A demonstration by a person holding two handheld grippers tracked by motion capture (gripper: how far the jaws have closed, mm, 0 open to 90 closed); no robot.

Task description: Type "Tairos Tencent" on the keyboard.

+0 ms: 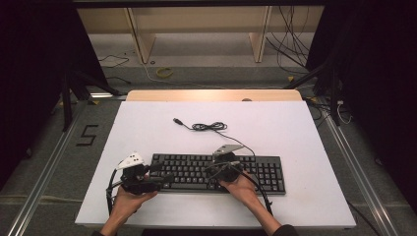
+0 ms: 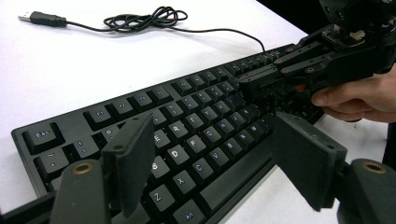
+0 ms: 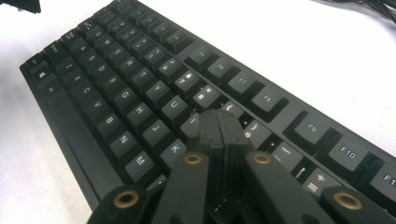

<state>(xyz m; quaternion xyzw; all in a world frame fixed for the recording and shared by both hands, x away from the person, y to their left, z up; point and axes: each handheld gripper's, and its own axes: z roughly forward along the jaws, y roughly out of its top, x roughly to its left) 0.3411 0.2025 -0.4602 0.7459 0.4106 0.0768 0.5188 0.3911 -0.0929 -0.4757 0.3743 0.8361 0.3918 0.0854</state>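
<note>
A black keyboard [image 1: 255,174] [image 2: 187,121] [image 3: 116,88] lies across the near middle of the white board. Its thin cable [image 1: 209,127] [image 2: 144,18] is bunched behind it and ends in a loose USB plug [image 1: 176,120] [image 2: 39,18]. My left gripper [image 1: 164,174] [image 2: 212,126] is open, its jaws spread wide just above the keyboard's left end, around the letter keys there. My right gripper [image 1: 210,169] [image 3: 219,116] [image 2: 252,84] is shut with nothing between its jaws. Its joined tips are down among the keys near I and K; whether they press a key I cannot tell.
The white board [image 1: 147,128] covers a wooden table [image 1: 211,95] and has bare room behind and beside the keyboard. Beyond the table are wooden shelf legs [image 1: 140,39] and loose cables [image 1: 290,44] on the floor. Dark stands [image 1: 66,93] flank both sides.
</note>
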